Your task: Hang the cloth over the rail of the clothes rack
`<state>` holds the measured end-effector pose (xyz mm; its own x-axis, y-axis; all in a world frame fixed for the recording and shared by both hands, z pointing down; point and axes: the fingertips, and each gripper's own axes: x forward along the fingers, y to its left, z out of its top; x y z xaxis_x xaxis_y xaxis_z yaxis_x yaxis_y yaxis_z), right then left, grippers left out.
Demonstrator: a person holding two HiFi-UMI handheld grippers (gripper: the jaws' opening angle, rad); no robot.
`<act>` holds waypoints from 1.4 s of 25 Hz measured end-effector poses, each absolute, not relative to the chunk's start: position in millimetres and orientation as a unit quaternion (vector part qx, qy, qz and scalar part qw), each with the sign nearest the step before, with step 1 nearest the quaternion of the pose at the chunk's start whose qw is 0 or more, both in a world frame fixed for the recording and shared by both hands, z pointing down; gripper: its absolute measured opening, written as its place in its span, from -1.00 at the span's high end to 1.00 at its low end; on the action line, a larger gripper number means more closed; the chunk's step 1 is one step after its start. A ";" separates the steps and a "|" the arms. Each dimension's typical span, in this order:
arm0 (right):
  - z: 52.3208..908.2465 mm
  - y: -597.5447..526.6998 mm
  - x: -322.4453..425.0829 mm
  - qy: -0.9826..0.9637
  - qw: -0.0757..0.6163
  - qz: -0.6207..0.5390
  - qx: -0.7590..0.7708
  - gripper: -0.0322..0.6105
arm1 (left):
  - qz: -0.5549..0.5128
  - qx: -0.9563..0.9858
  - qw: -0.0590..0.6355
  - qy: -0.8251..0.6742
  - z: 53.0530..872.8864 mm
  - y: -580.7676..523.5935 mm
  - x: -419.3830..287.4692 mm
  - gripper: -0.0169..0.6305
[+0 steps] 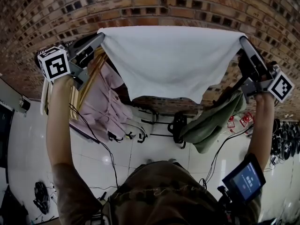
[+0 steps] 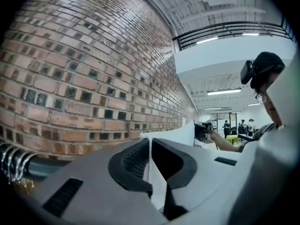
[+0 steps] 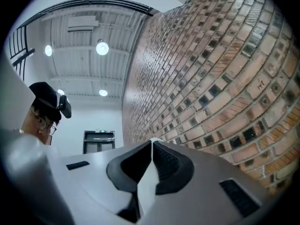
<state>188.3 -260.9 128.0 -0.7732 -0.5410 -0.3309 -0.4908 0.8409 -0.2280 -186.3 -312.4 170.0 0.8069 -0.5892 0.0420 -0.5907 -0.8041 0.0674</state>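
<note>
Fingers L (image 2: 133, 161) + R (image 3: 169, 164) clamp cloth (image 1: 168, 60)

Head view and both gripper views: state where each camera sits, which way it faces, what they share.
Head view: on the person's head, facing steeply down at the white cloth stretched between left tool and right tool; forearms and torso show.
Left gripper view: on the left tool, facing along jaws shut on the cloth, toward the brick wall; head at right.
Right gripper view: on the right tool, jaws likewise shut, angled up toward wall and ceiling lights; head at left.
Shared: cloth in all.
</note>
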 end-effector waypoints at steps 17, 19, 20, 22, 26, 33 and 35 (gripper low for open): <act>142.1 -269.4 188.0 0.937 0.169 -0.081 -0.296 0.85 | -0.045 0.945 0.027 -0.324 174.7 -303.5 -195.3 0.88; 139.9 -268.1 187.6 0.935 0.174 -0.083 -0.296 0.85 | -0.023 0.946 0.016 -0.324 177.1 -299.5 -187.4 0.89; 138.6 -267.2 187.1 0.935 0.176 -0.083 -0.297 0.85 | -0.011 0.946 0.011 -0.325 178.5 -297.8 -184.7 0.88; 137.7 -266.7 187.5 0.934 0.180 -0.082 -0.297 0.85 | 0.010 0.945 -0.001 -0.328 183.8 -296.4 -180.4 0.88; 142.0 -268.7 189.0 0.933 0.187 -0.084 -0.294 0.85 | 0.035 0.933 -0.047 -0.356 201.6 -300.1 -180.7 0.88; 164.4 -263.9 178.6 0.942 0.116 -0.038 -0.313 0.72 | 0.003 0.931 -0.012 -0.364 236.9 -308.3 -187.9 0.88; 172.4 -260.8 181.0 0.940 0.107 -0.035 -0.321 0.60 | -0.007 0.931 -0.006 -0.364 242.7 -308.2 -188.4 0.87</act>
